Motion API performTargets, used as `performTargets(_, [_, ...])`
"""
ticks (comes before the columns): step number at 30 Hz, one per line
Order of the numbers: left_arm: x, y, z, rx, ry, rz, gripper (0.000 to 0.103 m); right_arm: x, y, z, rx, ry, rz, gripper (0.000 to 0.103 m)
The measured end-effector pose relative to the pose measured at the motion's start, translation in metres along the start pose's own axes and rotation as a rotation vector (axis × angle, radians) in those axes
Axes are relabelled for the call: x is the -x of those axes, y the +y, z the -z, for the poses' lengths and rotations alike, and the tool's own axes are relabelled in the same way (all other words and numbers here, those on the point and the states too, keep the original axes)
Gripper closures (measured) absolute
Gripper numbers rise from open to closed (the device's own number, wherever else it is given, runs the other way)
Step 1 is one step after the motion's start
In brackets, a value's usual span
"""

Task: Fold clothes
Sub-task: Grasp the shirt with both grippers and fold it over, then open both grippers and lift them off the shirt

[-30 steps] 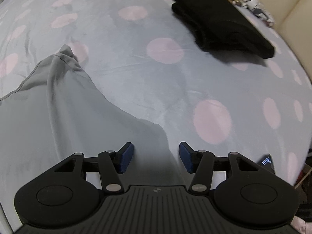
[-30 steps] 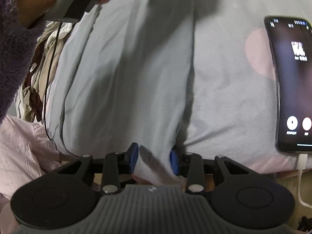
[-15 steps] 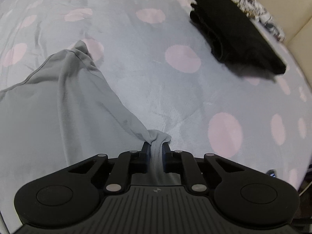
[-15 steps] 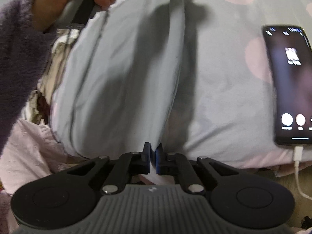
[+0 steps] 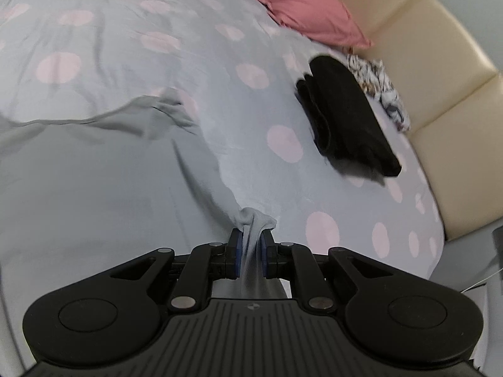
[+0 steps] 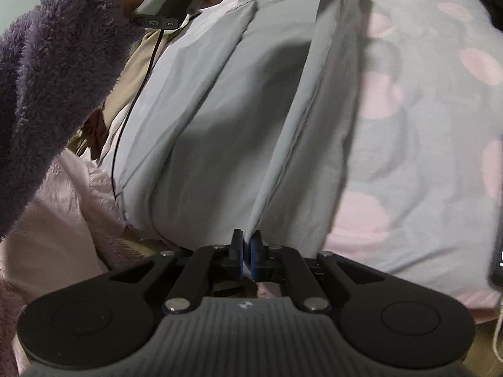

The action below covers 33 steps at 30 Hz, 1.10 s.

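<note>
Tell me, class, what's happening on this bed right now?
A person is folding a grey garment on a spotted bedspread. The left gripper and the right gripper are each shut on one edge of it, which stretches lifted and taut between them. A folded black garment lies farther along the bed, beside a pink pillow.

left tongs pinching grey garment corner | black folded clothes right, apart | spotted bedspread
</note>
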<state>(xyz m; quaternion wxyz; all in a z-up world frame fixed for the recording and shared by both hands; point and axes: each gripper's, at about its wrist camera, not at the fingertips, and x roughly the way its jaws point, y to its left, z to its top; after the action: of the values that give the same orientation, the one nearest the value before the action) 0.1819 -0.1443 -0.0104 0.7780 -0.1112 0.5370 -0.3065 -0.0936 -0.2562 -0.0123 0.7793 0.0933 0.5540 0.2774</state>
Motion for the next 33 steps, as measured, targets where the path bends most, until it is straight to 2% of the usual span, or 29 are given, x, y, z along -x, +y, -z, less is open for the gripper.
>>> performTargets(4, [0.017, 0.029, 0.005, 0.014, -0.024, 0.012, 0.094, -0.007, 0.006, -0.005, 0.021, 0.027, -0.009, 0.098])
performTargets(11, [0.017, 0.081, 0.015, 0.056, -0.044, 0.045, 0.094, -0.037, 0.024, -0.014, 0.032, 0.084, -0.004, 0.097])
performTargets(14, [0.011, 0.101, 0.022, 0.084, -0.049, 0.061, 0.093, -0.045, 0.025, -0.013, 0.027, 0.119, -0.011, 0.094])
performTargets(17, [0.008, 0.11, 0.029, 0.112, -0.047, 0.06, 0.092, -0.05, 0.028, -0.009, 0.022, 0.15, -0.03, 0.086])
performTargets(19, [0.009, 0.114, 0.033, 0.128, -0.049, 0.058, 0.085, -0.051, 0.032, -0.005, 0.03, 0.168, -0.036, 0.081])
performTargets(21, [0.014, 0.115, 0.038, 0.124, -0.051, 0.046, 0.082, -0.048, 0.033, 0.0, 0.03, 0.179, -0.053, 0.074])
performTargets(24, [0.028, 0.111, 0.05, 0.101, -0.049, 0.029, 0.078, -0.039, 0.034, 0.005, 0.029, 0.162, -0.048, 0.071])
performTargets(28, [0.053, 0.101, 0.08, 0.085, -0.073, -0.009, 0.066, -0.02, 0.03, 0.007, 0.052, 0.085, 0.028, 0.069])
performTargets(30, [0.065, 0.095, 0.097, 0.078, -0.074, -0.018, 0.066, -0.013, 0.027, 0.007, 0.068, 0.052, 0.079, 0.062])
performTargets(33, [0.08, 0.087, 0.124, 0.092, -0.049, -0.016, 0.066, -0.007, 0.02, 0.008, 0.093, 0.031, 0.134, 0.057])
